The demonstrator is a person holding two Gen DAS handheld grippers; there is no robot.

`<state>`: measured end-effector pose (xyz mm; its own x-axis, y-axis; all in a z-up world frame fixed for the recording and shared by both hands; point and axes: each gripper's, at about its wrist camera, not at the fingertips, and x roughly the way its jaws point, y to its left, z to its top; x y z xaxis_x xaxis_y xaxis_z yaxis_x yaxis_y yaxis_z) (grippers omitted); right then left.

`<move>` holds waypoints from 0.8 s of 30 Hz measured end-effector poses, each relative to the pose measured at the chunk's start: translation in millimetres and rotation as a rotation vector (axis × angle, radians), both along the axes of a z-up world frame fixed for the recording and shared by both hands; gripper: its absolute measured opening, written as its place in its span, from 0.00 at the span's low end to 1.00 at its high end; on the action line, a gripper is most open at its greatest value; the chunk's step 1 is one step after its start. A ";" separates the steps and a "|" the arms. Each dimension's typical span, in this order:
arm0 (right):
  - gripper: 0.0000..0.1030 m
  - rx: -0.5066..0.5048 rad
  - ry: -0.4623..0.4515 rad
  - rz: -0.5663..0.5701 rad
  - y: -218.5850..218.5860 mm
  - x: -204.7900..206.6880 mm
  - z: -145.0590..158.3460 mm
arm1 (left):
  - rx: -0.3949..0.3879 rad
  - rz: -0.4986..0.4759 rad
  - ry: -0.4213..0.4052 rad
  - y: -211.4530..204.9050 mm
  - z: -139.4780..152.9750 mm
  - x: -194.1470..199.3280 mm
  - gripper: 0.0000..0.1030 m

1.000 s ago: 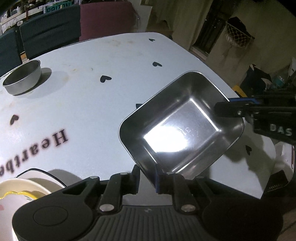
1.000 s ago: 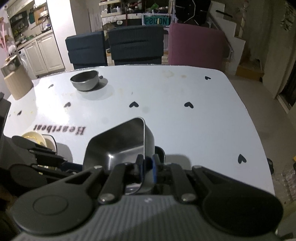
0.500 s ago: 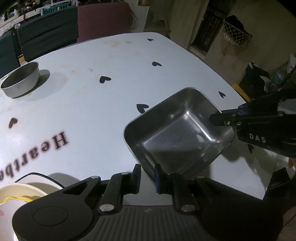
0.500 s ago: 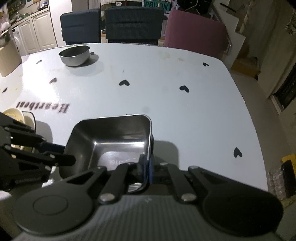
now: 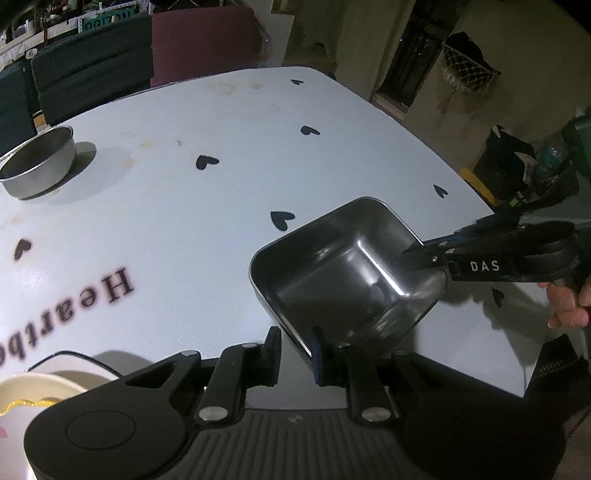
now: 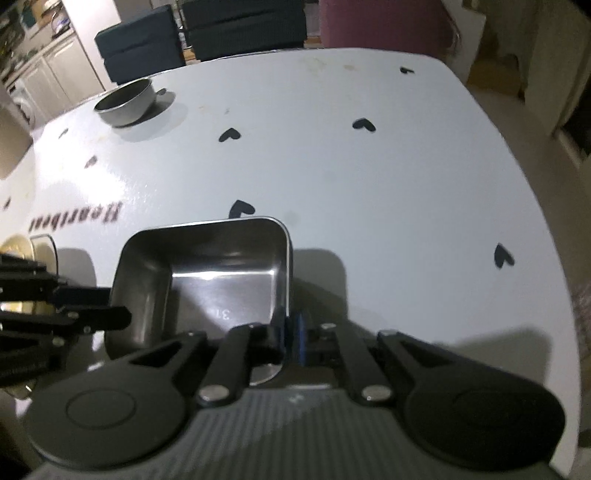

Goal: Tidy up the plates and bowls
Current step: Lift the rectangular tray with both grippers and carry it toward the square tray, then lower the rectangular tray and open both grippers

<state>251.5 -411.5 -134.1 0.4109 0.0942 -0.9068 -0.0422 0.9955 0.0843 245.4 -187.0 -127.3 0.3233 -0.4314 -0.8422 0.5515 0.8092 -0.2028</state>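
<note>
A rectangular steel tray [image 5: 343, 273] hangs low over the white table [image 5: 221, 155], held from two sides. My left gripper [image 5: 295, 350] is shut on its near rim, which fills the gap between the fingers. My right gripper [image 6: 291, 332] is shut on the tray's [image 6: 207, 266] right wall. In the left wrist view the right gripper [image 5: 417, 254] comes in from the right. In the right wrist view the left gripper [image 6: 118, 306] straddles the tray's left wall. I cannot tell whether the tray's bottom touches the table.
A round steel bowl [image 5: 37, 166] stands far back on the left, also the round steel bowl [image 6: 127, 101]. A cream dish with a yellow rim [image 5: 33, 395] sits by my left gripper. Chairs [image 6: 243, 26] line the far side. The table edge [image 6: 546, 229] runs close on the right.
The tray has come down toward the table and levelled out from a tilt, and its bright glare is gone. My right gripper sank with it. The left gripper has stayed in place.
</note>
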 end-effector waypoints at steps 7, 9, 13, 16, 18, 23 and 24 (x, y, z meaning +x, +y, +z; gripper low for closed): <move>0.08 0.010 -0.005 -0.023 -5.8 1.6 -3.6 | -0.013 0.005 -0.007 0.6 1.5 0.4 0.20; 0.08 0.020 -0.005 -0.020 -7.6 1.0 -5.0 | -0.015 0.005 -0.006 0.9 2.1 0.7 0.20; 0.10 0.033 -0.018 0.010 -13.1 -1.7 -5.5 | -0.021 0.008 -0.003 2.1 4.3 0.9 0.20; 0.13 0.065 -0.027 0.019 -20.5 -3.1 -6.5 | -0.026 0.010 0.000 4.3 4.9 2.7 0.21; 0.15 0.086 -0.031 0.018 -25.2 -4.1 -7.6 | -0.028 0.011 0.002 4.8 5.3 3.2 0.21; 0.17 0.107 -0.035 0.022 -30.0 -5.3 -8.2 | -0.029 0.016 0.003 4.7 5.2 3.4 0.21; 0.17 0.109 -0.034 0.021 -30.8 -5.4 -8.4 | -0.027 0.017 0.001 4.4 5.7 3.3 0.21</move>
